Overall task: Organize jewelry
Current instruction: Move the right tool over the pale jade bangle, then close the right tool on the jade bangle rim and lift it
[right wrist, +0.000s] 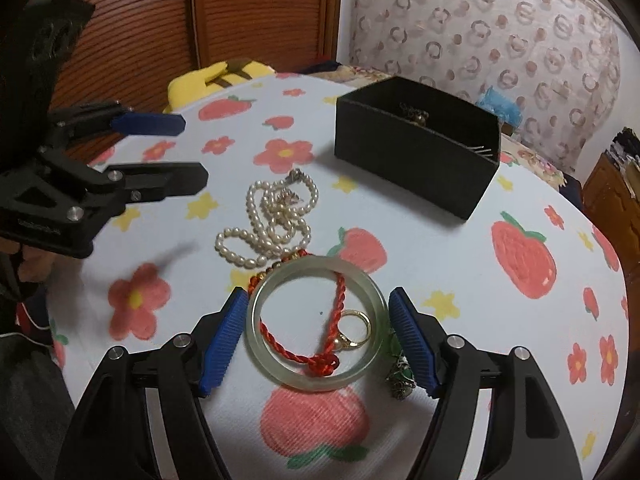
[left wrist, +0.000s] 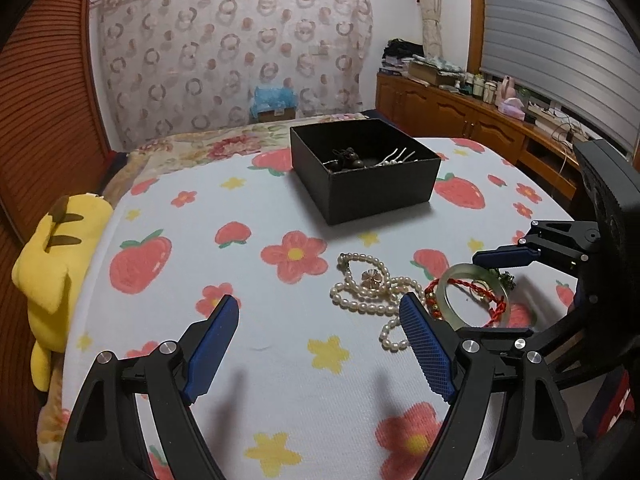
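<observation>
A: Where's the jade bangle (right wrist: 317, 322)?
B: On the bed's strawberry cover (right wrist: 440, 248), between the right tongs (right wrist: 316, 300), spread, apparently not touching it.
A: Left tongs (left wrist: 320, 312)?
B: Spread, beside the pearls (left wrist: 370, 284).

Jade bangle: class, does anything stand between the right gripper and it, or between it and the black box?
Nothing blocks the right gripper; its open jaws already flank the jade bangle. A red cord and gold ring tangle with the bangle. The way to the black box is open cloth.
</observation>
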The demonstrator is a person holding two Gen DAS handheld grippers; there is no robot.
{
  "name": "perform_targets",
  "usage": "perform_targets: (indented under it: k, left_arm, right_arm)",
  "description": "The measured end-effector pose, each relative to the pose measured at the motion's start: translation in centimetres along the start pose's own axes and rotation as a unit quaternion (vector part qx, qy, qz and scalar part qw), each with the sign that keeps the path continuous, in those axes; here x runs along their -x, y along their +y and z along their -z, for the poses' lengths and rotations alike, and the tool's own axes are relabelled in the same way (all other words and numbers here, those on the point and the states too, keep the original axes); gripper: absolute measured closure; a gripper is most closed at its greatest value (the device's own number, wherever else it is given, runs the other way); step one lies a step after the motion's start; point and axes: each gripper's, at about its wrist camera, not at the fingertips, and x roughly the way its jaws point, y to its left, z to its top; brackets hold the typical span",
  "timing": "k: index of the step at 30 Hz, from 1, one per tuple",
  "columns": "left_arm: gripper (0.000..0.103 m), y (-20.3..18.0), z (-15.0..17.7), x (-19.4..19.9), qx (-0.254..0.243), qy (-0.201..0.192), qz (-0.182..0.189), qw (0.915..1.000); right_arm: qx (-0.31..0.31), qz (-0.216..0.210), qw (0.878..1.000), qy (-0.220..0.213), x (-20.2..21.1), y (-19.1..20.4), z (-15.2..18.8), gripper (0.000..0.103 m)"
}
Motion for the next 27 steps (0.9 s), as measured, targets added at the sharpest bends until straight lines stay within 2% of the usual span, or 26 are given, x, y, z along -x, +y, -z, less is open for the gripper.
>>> perform_targets:
  k: [6,14,16,23,25,27]
  left_arm:
    - [0.024,-0.1,0.1,-0.3,0.000,0.005,0.000,1.0000]
    - [0.024,0.2,-0.5,-1.9,0.000,0.021,0.016,0.9997]
    - [0.029,0.2,-1.0,-2.7,0.001,0.030,0.026,0.9992]
    - [0.066,0.4,-2.6,-5.8,0.009,0.066,0.046,0.9967]
    - [0.069,0.4,-2.8,-6.4,0.013,0.073,0.051,0.9959]
    - [0.076,0.2,-2.9,-7.0,0.010,0.081,0.053,0.9953]
  right_arm:
    - [0.008,0.003,1.000,-0.004,0.1,0.0,-0.1,0.029]
    - [-0.007,0.007,0.999,-0.043,2.7,-1.0,-0.6,0.029]
    - [-0.011,0.010,0.999,-0.047,3.2,-1.6,-0.8,0.029]
    - [-0.023,0.029,0.998,-0.052,3.7,-4.2,-0.8,0.029]
    - [-0.028,0.031,0.998,-0.052,3.5,-4.9,-0.7,0.029]
    - [-0.034,0.033,0.998,-0.050,3.2,-5.7,-0.7,0.029]
